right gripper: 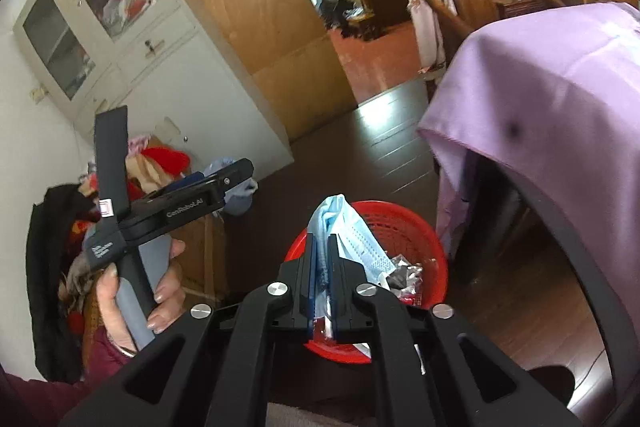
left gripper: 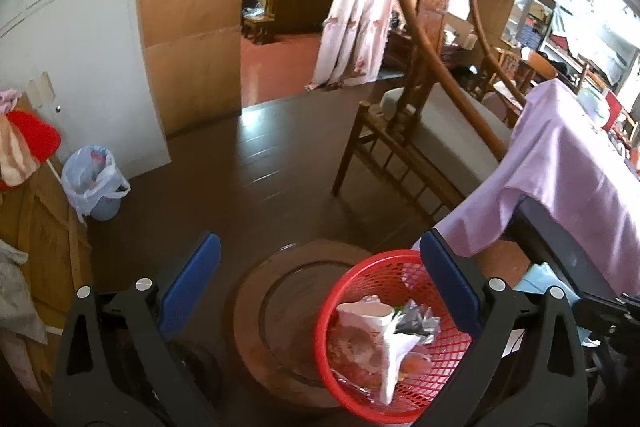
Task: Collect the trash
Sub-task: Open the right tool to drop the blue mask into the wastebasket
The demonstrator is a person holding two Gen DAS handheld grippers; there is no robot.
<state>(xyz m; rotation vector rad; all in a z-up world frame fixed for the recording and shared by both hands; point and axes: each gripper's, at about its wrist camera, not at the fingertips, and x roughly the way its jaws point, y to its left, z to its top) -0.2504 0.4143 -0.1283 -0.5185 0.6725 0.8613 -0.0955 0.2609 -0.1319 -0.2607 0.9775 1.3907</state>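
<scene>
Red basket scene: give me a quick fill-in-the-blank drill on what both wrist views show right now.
1. The right gripper is shut on a light blue ____.
2. The crumpled white paper cup lies inside the ____ mesh basket.
3. The left gripper has its jaws wide ____, holding nothing.
4. The cloth draped beside the basket is ____ in colour.

Missing words: face mask; red; open; lilac
</scene>
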